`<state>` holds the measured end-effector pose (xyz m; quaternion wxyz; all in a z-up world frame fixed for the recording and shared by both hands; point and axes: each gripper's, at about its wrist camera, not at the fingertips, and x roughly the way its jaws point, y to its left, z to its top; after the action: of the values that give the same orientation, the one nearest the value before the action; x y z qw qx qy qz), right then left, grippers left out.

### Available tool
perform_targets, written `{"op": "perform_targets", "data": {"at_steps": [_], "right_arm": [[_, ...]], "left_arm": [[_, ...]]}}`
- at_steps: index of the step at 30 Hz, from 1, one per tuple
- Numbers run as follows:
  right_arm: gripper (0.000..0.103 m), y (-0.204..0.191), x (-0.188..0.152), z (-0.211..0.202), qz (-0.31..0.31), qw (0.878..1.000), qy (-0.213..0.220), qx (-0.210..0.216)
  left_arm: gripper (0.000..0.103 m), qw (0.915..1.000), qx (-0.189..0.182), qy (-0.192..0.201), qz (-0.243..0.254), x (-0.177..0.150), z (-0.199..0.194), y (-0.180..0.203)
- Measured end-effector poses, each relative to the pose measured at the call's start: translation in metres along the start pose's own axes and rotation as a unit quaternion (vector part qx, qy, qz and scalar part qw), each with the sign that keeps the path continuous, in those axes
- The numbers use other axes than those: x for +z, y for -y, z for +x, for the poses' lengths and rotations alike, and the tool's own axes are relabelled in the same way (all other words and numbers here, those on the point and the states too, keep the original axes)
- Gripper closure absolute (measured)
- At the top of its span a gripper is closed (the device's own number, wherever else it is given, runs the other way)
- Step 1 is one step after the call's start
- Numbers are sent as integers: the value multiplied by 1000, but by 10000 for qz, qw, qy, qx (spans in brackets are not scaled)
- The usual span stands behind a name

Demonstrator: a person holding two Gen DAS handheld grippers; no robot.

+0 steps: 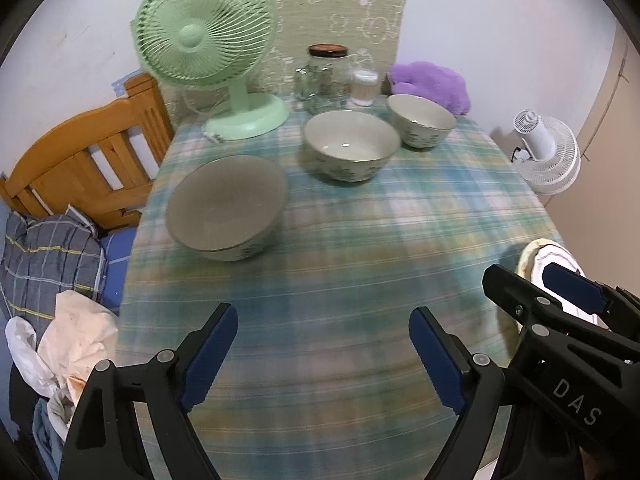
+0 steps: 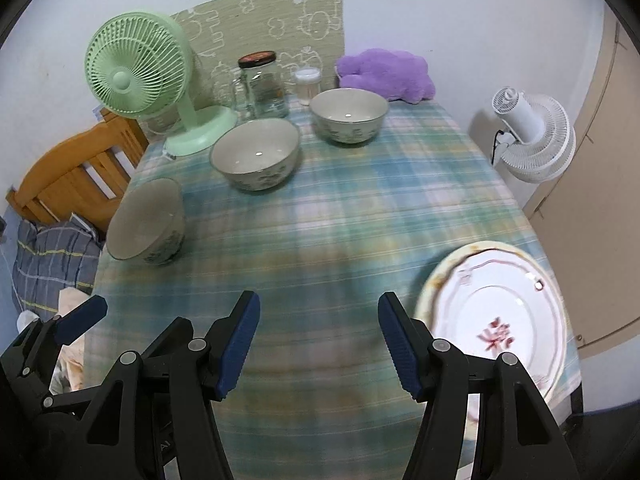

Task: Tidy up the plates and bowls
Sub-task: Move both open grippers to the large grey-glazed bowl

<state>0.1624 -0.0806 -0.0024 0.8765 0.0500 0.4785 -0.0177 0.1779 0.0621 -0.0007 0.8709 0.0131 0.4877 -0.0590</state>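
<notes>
Now both your left gripper [image 1: 324,354] and right gripper [image 2: 319,344] hover spread and empty; plates [image 2: 496,320] look stacked, so reach for the nearest bowl [image 1: 226,206] next.

A table under a blue-green plaid cloth [image 2: 360,208] fills the middle of the room. At its eleven o'clock corner stands a mint-green desk fan [image 2: 136,80]; behind it, at twelve, a green patterned mat [image 2: 272,24] leans on the pale wall [image 2: 460,12]. A purple plush [image 2: 388,74] sits at one o'clock. At two o'clock a white fan [image 2: 532,140] stands beside a beige door [image 2: 600,160]. At nine, a wooden bed frame [image 1: 80,160] (striped bedding [image 1: 44,256] heaped below it).
</notes>
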Motion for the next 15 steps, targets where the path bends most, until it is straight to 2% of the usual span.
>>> {"op": "perform_targets", "data": {"at_steps": [5,8,10,15], "right_arm": [[38,-31,-1,5,39,10000,18,16],[38,-53,1,10,30,10000,-8,37],[38,-65,4,14,-47,10000,9,43],[38,-92,15,29,-86,9999,73,99]], "left_arm": [[16,10000,42,20,-30,0,0,-32],[21,10000,28,57,-64,2,2,-50],[25,9998,84,152,-96,4,5,-61],[26,9993,265,175,-174,19,21,-86]]}}
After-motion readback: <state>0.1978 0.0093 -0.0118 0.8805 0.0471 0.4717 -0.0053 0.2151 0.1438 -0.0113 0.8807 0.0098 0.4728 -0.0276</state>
